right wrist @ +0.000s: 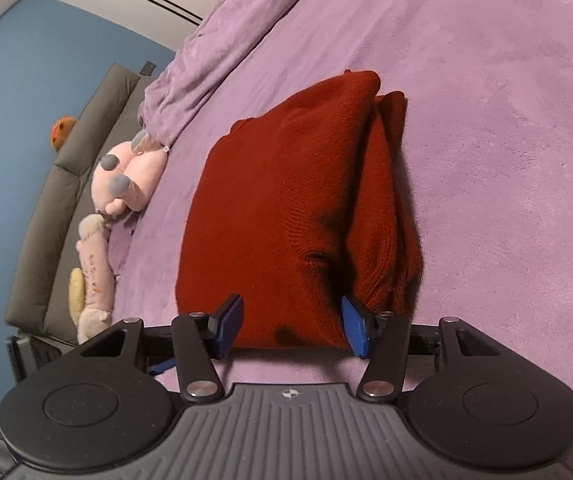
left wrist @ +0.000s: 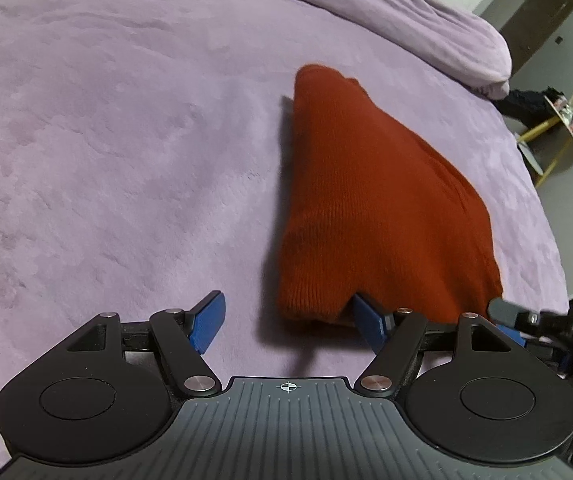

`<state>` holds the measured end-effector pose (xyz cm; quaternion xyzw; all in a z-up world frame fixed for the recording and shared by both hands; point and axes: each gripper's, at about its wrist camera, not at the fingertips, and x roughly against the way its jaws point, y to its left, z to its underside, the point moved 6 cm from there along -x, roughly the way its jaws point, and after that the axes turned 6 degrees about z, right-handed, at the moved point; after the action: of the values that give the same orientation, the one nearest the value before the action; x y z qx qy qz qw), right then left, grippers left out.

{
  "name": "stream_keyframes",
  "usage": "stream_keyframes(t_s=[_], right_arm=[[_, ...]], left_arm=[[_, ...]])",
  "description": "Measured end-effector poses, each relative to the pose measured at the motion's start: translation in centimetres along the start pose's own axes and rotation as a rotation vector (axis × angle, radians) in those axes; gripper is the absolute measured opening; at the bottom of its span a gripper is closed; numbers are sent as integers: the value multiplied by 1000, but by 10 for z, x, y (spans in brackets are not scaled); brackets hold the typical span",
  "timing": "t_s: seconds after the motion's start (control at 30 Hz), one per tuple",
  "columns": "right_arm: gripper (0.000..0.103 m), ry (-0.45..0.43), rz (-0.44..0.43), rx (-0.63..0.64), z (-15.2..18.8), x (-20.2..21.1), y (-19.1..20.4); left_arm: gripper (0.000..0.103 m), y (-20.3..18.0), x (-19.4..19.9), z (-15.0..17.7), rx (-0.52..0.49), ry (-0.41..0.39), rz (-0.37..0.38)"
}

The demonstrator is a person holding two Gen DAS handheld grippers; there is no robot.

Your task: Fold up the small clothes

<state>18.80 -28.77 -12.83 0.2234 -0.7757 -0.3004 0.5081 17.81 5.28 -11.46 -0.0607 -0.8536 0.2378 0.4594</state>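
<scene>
Sweater [right wrist: 286,200], rust-red knit, lies folded on the purple bedspread [left wrist: 106,140], well clear of the plush toys [right wrist: 122,176] at the bed's edge; it looks soft, light and floppy, best pinched at its thick near hem; left gripper [left wrist: 286,320] and right gripper [right wrist: 290,320] both stand wide, holding nothing; open bedspread all round.

Counted 1 red knit garment [right wrist: 286,200] ahead of the right gripper [right wrist: 291,326], 3 plush toys [right wrist: 120,176] to its left, 1 purple blanket [right wrist: 486,120].
</scene>
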Motion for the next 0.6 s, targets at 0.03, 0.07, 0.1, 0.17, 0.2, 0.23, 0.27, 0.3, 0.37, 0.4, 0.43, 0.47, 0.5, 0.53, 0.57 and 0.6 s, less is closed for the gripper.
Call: stream_keyframes(t_s=[0.03,0.07,0.1,0.17,0.2,0.23,0.27,0.3,0.37,0.4,0.43,0.47,0.5,0.53,0.57,0.6], right_arm=[[49,-4,18,23,2,2,1],[46,-7,44,47,2,3,0],[40,-14,73,72,3,1,2],[32,-27,118,117,5,3,2],[30,-35,131,129,6,5,3],[29,-41,140,142,7,6,3],[29,-46,152,161,8,6,4],[28,-48,162,178,10,7,6],[28,-45,158,196,12,10,8],[27,-47,139,191,13,13,9],[25,-51,113,176,12,16,8],[24,-57,115,167,12,18,6],[16,-63,155,164,11,19,1],[10,-65,207,167,11,19,-6],[10,-71,238,179,11,21,-9],[10,-84,261,195,13,24,-8]], left_arm=[[76,1,1,-1,2,-7,-8],[76,2,3,-3,2,-14,-17],[76,3,4,-4,4,-18,-25],[76,5,6,-5,10,-23,-38],[76,6,7,-5,11,-24,-41],[76,5,8,-5,9,-23,-44],[76,4,9,-5,4,-22,-47],[76,3,9,-4,-1,-21,-50],[76,1,10,-4,-9,-16,-52],[76,0,11,-4,-10,-15,-49],[76,-1,11,-3,-11,-16,-45],[76,-2,12,-3,-13,-16,-44],[76,-1,13,-2,-14,-17,-48],[76,-1,13,-1,-16,-17,-53],[76,-1,14,0,-21,-17,-60],[78,0,16,0,-27,-16,-66]])
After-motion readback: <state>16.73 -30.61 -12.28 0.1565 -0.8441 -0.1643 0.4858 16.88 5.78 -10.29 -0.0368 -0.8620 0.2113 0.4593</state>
